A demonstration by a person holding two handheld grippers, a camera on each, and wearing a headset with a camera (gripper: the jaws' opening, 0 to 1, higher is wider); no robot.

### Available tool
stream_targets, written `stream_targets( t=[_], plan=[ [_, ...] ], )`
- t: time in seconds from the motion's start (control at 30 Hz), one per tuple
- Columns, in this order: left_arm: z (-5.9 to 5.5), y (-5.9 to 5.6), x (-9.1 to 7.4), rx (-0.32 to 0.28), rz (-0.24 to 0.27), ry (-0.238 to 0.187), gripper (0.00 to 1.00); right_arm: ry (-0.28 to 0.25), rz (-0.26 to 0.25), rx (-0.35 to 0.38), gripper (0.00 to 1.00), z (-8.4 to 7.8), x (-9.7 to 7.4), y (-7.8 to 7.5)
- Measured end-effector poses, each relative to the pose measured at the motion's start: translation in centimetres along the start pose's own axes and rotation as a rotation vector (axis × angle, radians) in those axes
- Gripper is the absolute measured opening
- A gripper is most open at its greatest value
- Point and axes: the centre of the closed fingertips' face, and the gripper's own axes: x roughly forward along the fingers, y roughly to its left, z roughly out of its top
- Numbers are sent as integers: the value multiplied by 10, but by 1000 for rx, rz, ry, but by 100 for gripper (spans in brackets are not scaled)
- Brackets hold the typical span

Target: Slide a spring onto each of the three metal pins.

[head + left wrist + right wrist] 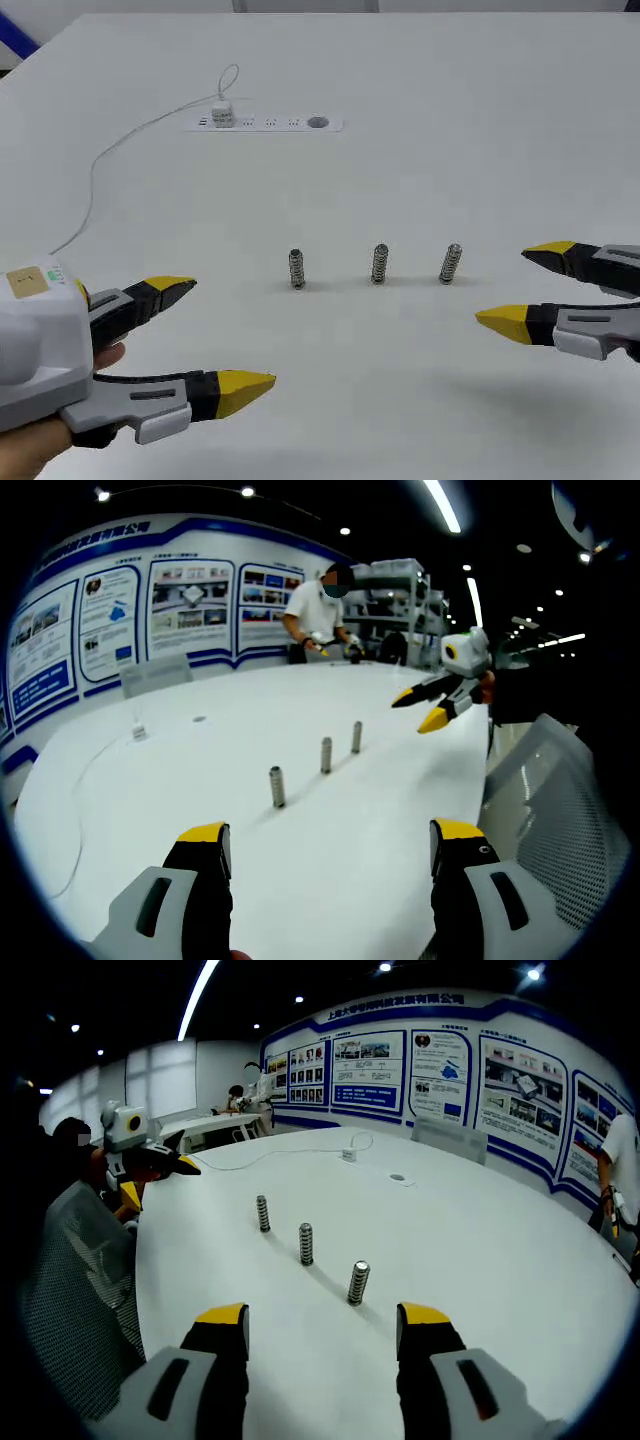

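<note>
The left gripper sits at 8 o'clock in the head view, held in a hand. Its jaws are wide apart, holding nothing and touching nothing. The right gripper comes in at 3 o'clock, its jaws also well apart and bare. In its own view the left gripper points toward the row of pins, and so does the right gripper in its view.

Between the two grippers three pins stand upright in a row on the white tabletop: left pin, middle pin, right pin. Each has a spring coiled round it. Nothing lies between jaws and pins.

At 11 o'clock, well apart from the pins, lies a power strip with a white plug and a thin cable running off toward 9 o'clock. A tan label on the left gripper is too small to read.

In the left gripper view a person stands past the tabletop. The wall boards carry blue-headed writing too small to read.
</note>
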Motion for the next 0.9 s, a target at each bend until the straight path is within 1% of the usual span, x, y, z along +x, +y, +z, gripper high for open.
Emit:
stream_targets(
  t=[0.3,0.5,0.9],
  plan=[
    [-2,0,2,-1,-9,5,83,-16,-23,29,63,-4,-7,-3],
    [-2,-1,4,-1,-18,8,83,-16,-35,32,63,-7,-10,-5],
    [-3,-2,7,1,-32,13,84,-26,-50,45,64,-5,-15,-7]
  ],
)
